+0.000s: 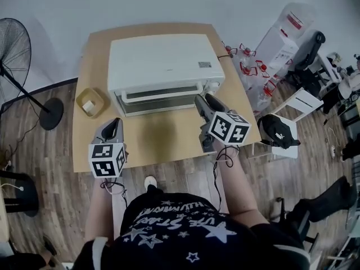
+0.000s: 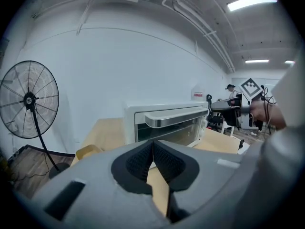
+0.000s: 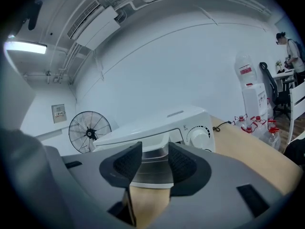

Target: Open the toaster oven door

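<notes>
A white toaster oven stands at the back of the wooden table, its glass door shut, with a long handle along the door's top. My right gripper hovers just in front of the oven's right front corner, open and holding nothing. In the right gripper view, the door shows through the gap of that gripper, beside a white knob. My left gripper hangs over the table's left front, apart from the oven. In the left gripper view its pads meet with nothing between them, and the oven lies ahead.
A small wooden dish with a white item sits left of the oven. A standing fan is on the floor to the left. Bottles, a white chair and a water dispenser crowd the right side.
</notes>
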The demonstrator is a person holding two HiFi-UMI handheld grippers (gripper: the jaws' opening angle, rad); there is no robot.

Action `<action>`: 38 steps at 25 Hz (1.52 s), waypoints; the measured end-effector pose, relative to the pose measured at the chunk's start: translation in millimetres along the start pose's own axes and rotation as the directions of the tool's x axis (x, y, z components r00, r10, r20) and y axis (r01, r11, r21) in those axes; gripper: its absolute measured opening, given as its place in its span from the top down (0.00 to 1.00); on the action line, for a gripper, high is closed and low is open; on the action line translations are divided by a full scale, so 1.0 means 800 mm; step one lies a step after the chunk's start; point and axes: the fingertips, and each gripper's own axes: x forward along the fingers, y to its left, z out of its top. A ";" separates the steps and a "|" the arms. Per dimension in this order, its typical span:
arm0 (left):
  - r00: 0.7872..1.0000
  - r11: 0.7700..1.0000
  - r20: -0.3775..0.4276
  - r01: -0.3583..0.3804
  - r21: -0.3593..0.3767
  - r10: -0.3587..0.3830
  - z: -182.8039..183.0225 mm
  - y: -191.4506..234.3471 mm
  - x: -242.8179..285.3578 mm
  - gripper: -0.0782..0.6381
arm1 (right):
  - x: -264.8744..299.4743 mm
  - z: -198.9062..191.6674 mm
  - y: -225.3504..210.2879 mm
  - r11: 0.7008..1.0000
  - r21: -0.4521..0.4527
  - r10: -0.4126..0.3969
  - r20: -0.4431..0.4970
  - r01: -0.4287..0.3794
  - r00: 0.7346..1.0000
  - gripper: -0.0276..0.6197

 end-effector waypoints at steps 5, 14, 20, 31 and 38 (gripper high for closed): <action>1.000 1.000 -0.005 0.015 0.003 -0.015 0.008 0.016 0.023 0.86 | 0.027 0.017 -0.010 0.999 -0.001 -0.037 -0.001 0.037 0.999 0.72; 0.999 0.999 -0.013 0.046 0.005 -0.046 0.012 0.022 0.045 0.86 | 0.059 0.023 -0.030 0.996 -0.005 -0.092 -0.077 0.092 0.993 0.74; 0.998 0.998 -0.023 0.056 0.007 -0.055 0.007 0.019 0.050 0.86 | 0.061 0.014 -0.032 0.994 0.061 -0.083 -0.120 0.090 0.989 0.78; 0.999 0.999 -0.030 0.037 0.004 -0.037 -0.003 0.005 0.034 0.86 | 0.048 0.005 -0.030 0.995 0.022 -0.092 -0.147 0.097 0.985 0.78; 0.999 1.000 -0.042 0.022 -0.005 -0.022 -0.018 -0.010 0.015 0.86 | 0.028 -0.007 -0.023 0.995 -0.053 -0.091 -0.159 0.084 0.983 0.79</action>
